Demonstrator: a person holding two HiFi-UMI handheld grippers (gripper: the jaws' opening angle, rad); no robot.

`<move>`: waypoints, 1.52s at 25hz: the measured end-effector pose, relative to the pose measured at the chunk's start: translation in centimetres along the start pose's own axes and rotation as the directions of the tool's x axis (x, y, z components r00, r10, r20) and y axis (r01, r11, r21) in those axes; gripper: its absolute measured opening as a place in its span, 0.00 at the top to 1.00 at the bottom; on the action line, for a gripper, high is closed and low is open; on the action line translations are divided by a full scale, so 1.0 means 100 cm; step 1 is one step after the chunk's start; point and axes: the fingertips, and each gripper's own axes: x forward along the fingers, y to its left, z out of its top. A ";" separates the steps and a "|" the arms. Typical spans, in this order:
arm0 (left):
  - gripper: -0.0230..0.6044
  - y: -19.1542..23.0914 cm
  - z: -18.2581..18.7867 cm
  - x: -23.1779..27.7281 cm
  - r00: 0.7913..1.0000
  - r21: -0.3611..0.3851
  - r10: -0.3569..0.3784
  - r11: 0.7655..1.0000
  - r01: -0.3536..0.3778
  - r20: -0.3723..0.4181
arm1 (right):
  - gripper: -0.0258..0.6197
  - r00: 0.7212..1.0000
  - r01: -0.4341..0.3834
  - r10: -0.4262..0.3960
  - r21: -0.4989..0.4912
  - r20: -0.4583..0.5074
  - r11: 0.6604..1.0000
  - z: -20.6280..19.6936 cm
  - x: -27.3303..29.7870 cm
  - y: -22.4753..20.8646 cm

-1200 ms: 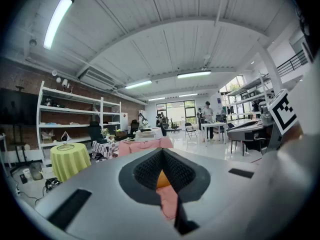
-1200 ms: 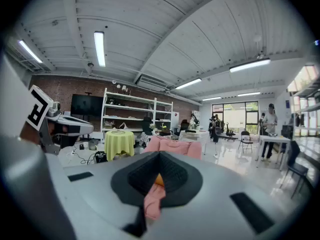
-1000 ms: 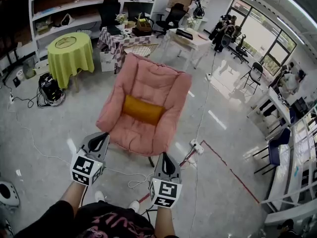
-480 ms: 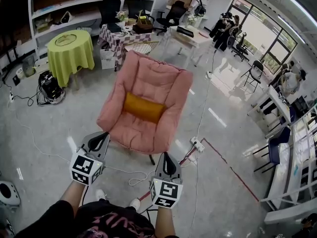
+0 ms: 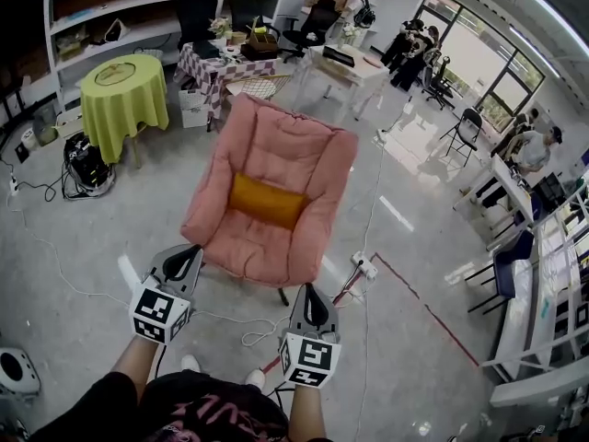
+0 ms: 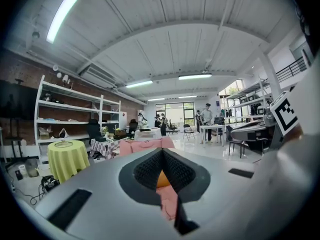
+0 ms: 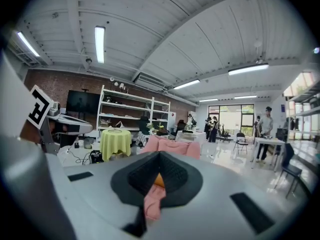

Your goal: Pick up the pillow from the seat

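Note:
An orange pillow (image 5: 266, 201) lies across the seat of a pink padded chair (image 5: 281, 150) in the middle of the head view. My left gripper (image 5: 190, 252) is held low in front of the chair's near left edge, apart from it, jaws shut and empty. My right gripper (image 5: 306, 290) hovers in front of the chair's near right corner, also shut and empty. In the left gripper view the pillow (image 6: 162, 179) shows as an orange sliver behind the closed left gripper (image 6: 162, 154). In the right gripper view the pillow (image 7: 158, 180) peeks past the closed right gripper (image 7: 159, 156).
A round table with a yellow-green cloth (image 5: 120, 95) stands at the left, a checkered table (image 5: 213, 63) and a white table (image 5: 348, 68) behind the chair. A power strip (image 5: 365, 267), cables and a red tape line (image 5: 433, 316) lie on the floor at the right. Shelves (image 5: 101, 26) line the back.
The whole view has edged a little forward toward the chair, and both grippers came along with it. Their jaws stay shut. The pillow has not moved.

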 end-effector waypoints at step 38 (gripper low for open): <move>0.95 0.064 -0.020 0.116 0.996 0.025 -0.092 0.995 0.092 -0.020 | 0.93 0.995 0.095 -0.094 0.058 -0.010 0.994 -0.010 0.123 -0.015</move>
